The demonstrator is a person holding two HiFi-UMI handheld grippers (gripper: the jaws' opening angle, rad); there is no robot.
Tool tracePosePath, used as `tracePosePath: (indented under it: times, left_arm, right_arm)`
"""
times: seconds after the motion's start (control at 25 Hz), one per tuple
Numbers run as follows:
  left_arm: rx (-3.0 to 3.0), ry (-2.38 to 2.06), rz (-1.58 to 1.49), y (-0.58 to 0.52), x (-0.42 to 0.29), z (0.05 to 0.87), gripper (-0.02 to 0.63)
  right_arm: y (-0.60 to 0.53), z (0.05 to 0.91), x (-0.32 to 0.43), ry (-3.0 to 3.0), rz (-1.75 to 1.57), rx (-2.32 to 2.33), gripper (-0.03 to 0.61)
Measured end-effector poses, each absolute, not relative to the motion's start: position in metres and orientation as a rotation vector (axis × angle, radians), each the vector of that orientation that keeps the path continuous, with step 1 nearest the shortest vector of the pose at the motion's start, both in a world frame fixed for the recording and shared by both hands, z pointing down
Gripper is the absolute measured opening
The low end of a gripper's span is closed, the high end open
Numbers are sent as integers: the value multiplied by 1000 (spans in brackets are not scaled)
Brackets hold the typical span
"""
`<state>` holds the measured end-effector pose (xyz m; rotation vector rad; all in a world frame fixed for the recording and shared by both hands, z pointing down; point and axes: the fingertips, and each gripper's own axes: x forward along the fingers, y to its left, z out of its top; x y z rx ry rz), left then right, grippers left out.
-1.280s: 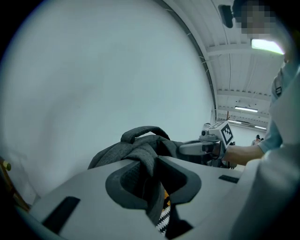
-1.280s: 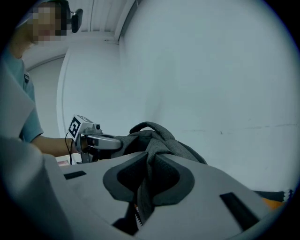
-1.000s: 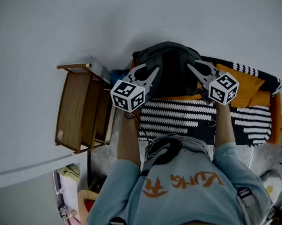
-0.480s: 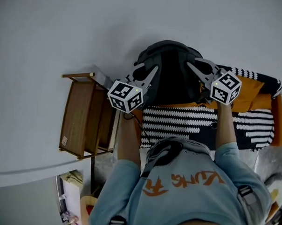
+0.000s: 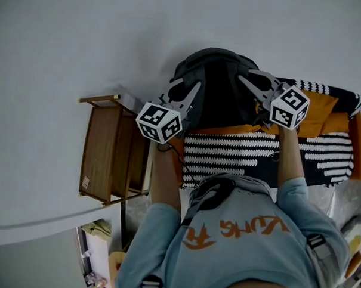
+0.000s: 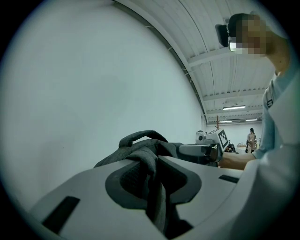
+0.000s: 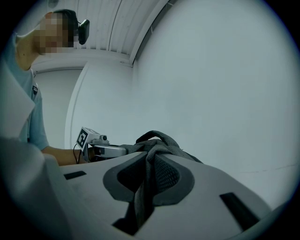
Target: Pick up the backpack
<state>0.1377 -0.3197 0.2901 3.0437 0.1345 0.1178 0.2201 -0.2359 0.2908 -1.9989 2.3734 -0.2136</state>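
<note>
A dark grey backpack (image 5: pixel 217 88) hangs in front of the white wall, held up between both grippers above the striped bed cover. My left gripper (image 5: pixel 189 90) is shut on a grey shoulder strap (image 6: pixel 151 187) at the pack's left side. My right gripper (image 5: pixel 250 82) is shut on the other strap (image 7: pixel 146 187) at its right side. In the left gripper view the pack (image 6: pixel 140 147) bulges just past the jaws, its top handle loop standing up, with the right gripper (image 6: pixel 206 151) beyond it. The right gripper view shows the pack (image 7: pixel 161 143) and the left gripper (image 7: pixel 101 150) the same way.
A wooden side table (image 5: pixel 106 149) stands at the left against the wall. Below the pack lies a black-and-white striped cover (image 5: pixel 247 155) with an orange cushion (image 5: pixel 319 113) to the right. The person's head and light blue shirt (image 5: pixel 233 245) fill the lower middle.
Both grippers have risen a little with the backpack, which now sits higher against the wall and further off the striped cover. Both grips are unchanged.
</note>
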Motion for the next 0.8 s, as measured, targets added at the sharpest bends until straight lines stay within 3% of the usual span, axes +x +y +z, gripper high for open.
tracePosePath:
  times: [0.8]
  left_arm:
    - [3018, 163, 132, -327, 146, 302, 84]
  right_arm:
    - [-243, 301, 229, 2370, -277, -1937, 32]
